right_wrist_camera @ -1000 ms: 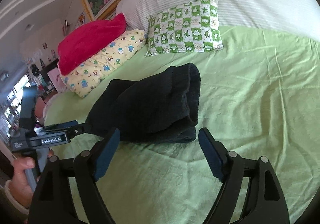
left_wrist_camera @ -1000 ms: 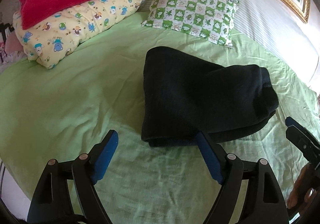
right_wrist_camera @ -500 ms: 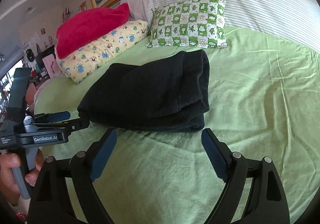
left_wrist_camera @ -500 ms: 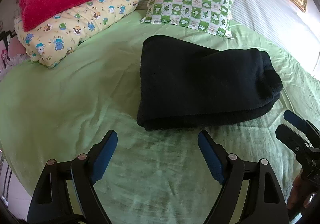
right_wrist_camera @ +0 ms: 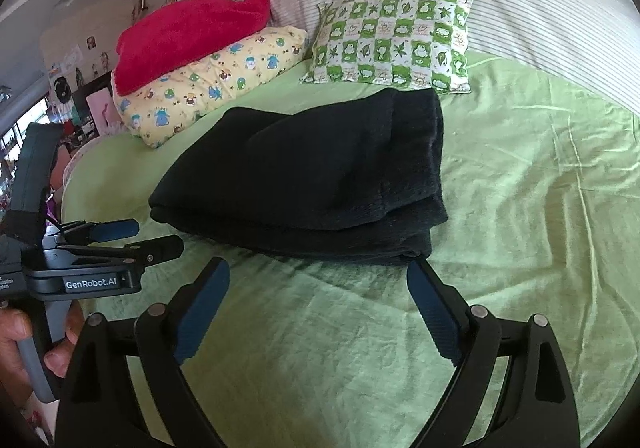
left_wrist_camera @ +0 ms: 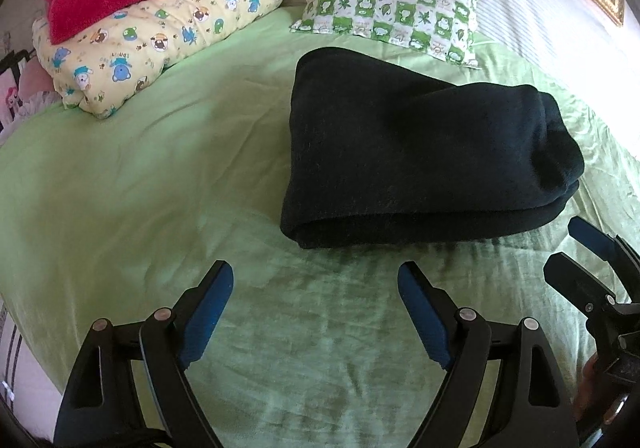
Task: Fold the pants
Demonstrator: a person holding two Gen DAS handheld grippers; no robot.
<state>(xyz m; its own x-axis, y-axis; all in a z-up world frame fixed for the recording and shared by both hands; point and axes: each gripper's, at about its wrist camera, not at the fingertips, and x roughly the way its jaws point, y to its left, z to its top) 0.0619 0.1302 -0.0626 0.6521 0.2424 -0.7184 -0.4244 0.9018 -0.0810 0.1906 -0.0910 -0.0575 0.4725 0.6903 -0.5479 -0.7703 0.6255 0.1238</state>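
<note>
While both grippers' fingers (left_wrist_camera: pixel 218 290) spread, empty: folded pants (left_wrist_camera: pixel 416 160) amid bare sheet (left_wrist_camera: pixel 140 176).

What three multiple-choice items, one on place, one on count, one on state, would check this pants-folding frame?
1. Where do the black pants lie?
A. on the green sheet, in front of the checked pillow
B. on top of the red blanket
C. hanging from a gripper

2. How many pillows are at the head of the bed?
A. one
B. two
C. four

3. What state is the left gripper in?
A. shut on the pants
B. shut on the sheet
C. open, holding nothing

Answers:
1 A: the folded bundle rests on the sheet just short of that pillow.
2 B: only the checked pillow and the cartoon pillow show.
3 C: its fingers are spread over bare sheet, short of the pants.
</note>
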